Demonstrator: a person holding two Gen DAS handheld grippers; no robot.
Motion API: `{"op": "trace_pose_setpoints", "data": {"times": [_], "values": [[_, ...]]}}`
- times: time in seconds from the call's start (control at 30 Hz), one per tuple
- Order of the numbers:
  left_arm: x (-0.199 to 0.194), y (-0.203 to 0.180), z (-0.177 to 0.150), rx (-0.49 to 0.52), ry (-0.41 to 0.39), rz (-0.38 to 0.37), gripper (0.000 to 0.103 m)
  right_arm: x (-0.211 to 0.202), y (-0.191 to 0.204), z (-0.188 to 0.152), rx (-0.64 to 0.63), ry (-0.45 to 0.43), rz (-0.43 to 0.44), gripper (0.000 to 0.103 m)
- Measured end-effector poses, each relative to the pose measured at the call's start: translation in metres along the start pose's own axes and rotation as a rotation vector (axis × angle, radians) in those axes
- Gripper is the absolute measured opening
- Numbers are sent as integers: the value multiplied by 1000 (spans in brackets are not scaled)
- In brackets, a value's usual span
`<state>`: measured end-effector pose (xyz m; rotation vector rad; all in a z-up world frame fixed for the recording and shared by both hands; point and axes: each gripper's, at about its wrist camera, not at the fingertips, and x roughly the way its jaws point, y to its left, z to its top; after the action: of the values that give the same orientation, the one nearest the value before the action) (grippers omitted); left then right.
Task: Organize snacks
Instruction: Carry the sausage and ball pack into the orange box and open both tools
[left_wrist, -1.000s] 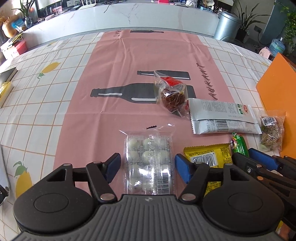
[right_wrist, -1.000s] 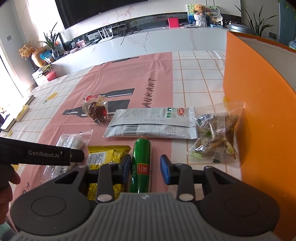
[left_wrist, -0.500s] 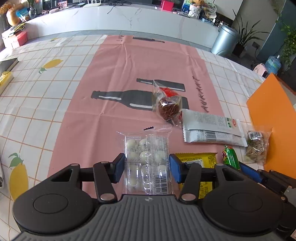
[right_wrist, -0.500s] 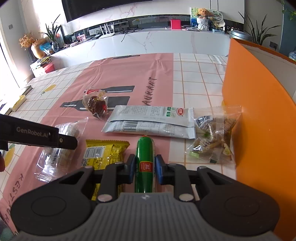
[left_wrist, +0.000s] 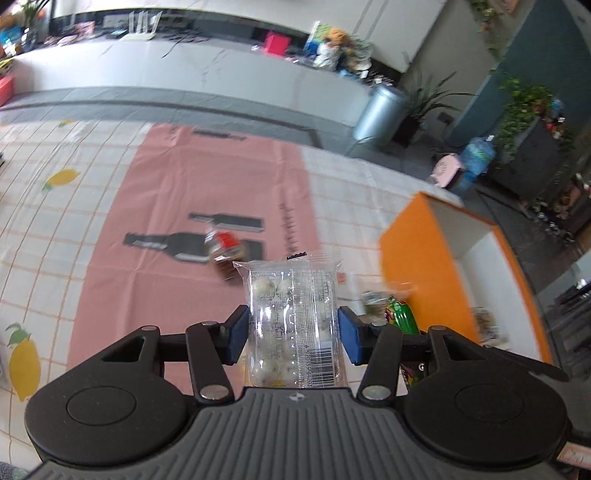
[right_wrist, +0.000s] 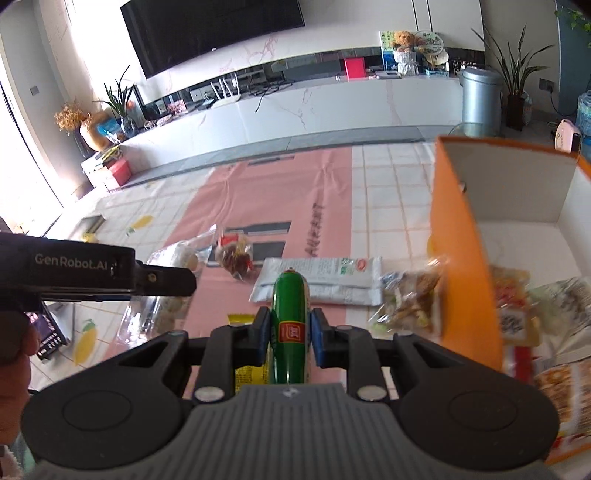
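**Both grippers loaded, orange box to my right**

My left gripper (left_wrist: 291, 334) pinches a clear packet of white round candies (left_wrist: 293, 317) between its blue pads, the packet standing up off the tablecloth. My right gripper (right_wrist: 287, 334) is clamped on a green sausage stick (right_wrist: 289, 321) with a red label, its tip pointing away from me.

Taking the orange box (right_wrist: 465, 258) as my landmark: it stands open-topped at my right, white inside, with several printed snack packs (right_wrist: 517, 314) already lying in it. Pressed against its outer left wall is a clear bag of mixed wrapped sweets (right_wrist: 410, 299). Left of that lie two white flat packets (right_wrist: 325, 280), side by side. A yellow packet (right_wrist: 245, 369) lies under my right gripper, well left of the box. Further left, on the pink cloth with bottle prints (left_wrist: 207, 192), sits a small clear bag with dark brown contents and a red tag (right_wrist: 236, 258).

Beyond the table stands a metal bin (right_wrist: 480, 99).
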<state>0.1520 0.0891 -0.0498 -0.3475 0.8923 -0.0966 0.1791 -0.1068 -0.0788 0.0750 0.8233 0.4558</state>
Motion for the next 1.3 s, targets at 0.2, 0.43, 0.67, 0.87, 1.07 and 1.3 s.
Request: {"op": "trace_pose_setpoints", "data": {"times": [0.2,0.43,0.67,0.87,1.07,1.3], "values": [[-15,-59,14,79,5,-133,58,-56,-46,31,63,9,-12,20],[-3,-124,21,211,88,-231,58,-99,-111,43,92,56,-78,20],[36,-187,14,379,168,-257,58,-114,-169,34,123,106,-97,20],[75,-220,12,572,225,-190,58,-96,-192,33,71,155,-118,20],[111,-234,24,729,258,-123,58,-65,-204,49,-18,193,-118,20],[154,-242,38,755,274,-74,58,-23,-229,73,51,217,-89,20]]}}
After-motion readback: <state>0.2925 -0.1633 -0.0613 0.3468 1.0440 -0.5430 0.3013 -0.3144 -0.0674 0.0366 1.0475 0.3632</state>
